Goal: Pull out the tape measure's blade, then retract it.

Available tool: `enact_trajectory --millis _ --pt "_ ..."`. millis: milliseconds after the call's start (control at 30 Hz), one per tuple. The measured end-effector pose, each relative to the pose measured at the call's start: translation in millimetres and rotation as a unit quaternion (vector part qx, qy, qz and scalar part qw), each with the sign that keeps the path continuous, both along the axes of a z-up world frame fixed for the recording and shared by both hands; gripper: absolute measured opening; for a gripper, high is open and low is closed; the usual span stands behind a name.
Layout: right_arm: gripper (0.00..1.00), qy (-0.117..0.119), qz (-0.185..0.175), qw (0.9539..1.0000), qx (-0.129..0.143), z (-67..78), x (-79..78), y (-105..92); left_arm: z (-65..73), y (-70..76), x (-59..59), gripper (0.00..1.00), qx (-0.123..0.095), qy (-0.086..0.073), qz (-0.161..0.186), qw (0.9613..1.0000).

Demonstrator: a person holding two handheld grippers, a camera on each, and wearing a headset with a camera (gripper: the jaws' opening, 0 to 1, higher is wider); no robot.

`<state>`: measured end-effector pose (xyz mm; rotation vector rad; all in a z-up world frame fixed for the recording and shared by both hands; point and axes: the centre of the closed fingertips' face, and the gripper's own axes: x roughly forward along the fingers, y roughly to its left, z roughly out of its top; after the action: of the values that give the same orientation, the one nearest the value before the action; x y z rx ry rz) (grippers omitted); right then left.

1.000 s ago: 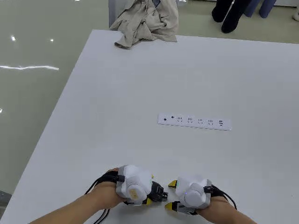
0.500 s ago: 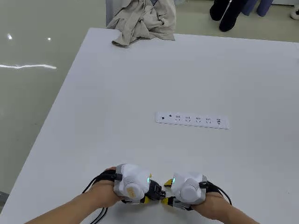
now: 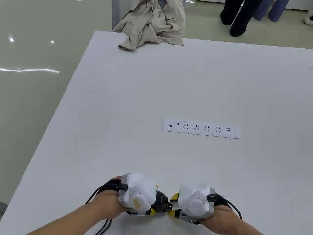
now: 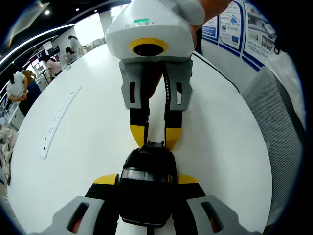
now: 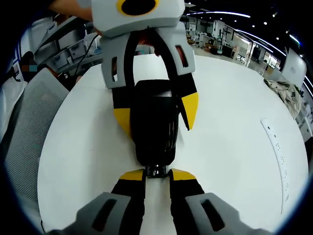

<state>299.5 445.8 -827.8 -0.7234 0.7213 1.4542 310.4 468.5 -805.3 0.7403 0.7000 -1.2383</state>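
Note:
A black tape measure (image 4: 146, 188) lies low over the white table (image 3: 146, 98), close to its near edge. My left gripper (image 4: 146, 178) is shut on its body, one yellow-tipped finger on each side. My right gripper (image 5: 156, 175) faces it head-on, shut on the blade's metal end hook (image 5: 155, 171) at the case mouth; no blade length shows. In the head view the left gripper (image 3: 159, 201) and right gripper (image 3: 172, 205) meet nose to nose, with the tape measure (image 3: 164, 201) a dark bit between them. The right gripper (image 4: 155, 137) also shows from the left gripper view.
A white power strip (image 3: 200, 129) lies mid-table, well beyond the grippers. Crumpled beige cloth (image 3: 151, 22) sits at the far left corner. The table's left edge (image 3: 54, 127) drops to a shiny floor. A grey mesh chair back (image 4: 274, 122) stands just behind the near edge.
The right gripper has moved left toward the left one, and its wide-apart yellow tips have come together on the tape's end hook. The left gripper stays on the case.

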Motion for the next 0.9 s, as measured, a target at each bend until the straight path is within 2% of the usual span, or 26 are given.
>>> enact_trajectory --millis 500,700,900 --pt "0.16 -0.002 0.006 1.0 -0.004 -0.2 -0.7 -0.8 0.0 -0.2 -0.3 0.39 0.006 0.003 -0.01 0.9999" --pt "0.15 -0.009 0.018 0.9998 -0.003 0.4 -1.3 -1.1 -0.8 0.4 -0.9 0.39 0.011 -0.004 -0.015 0.9998" --pt "0.14 -0.013 0.022 0.9997 -0.002 1.0 -0.5 -1.8 0.1 0.4 -0.5 0.38 0.011 -0.002 -0.014 0.9998"
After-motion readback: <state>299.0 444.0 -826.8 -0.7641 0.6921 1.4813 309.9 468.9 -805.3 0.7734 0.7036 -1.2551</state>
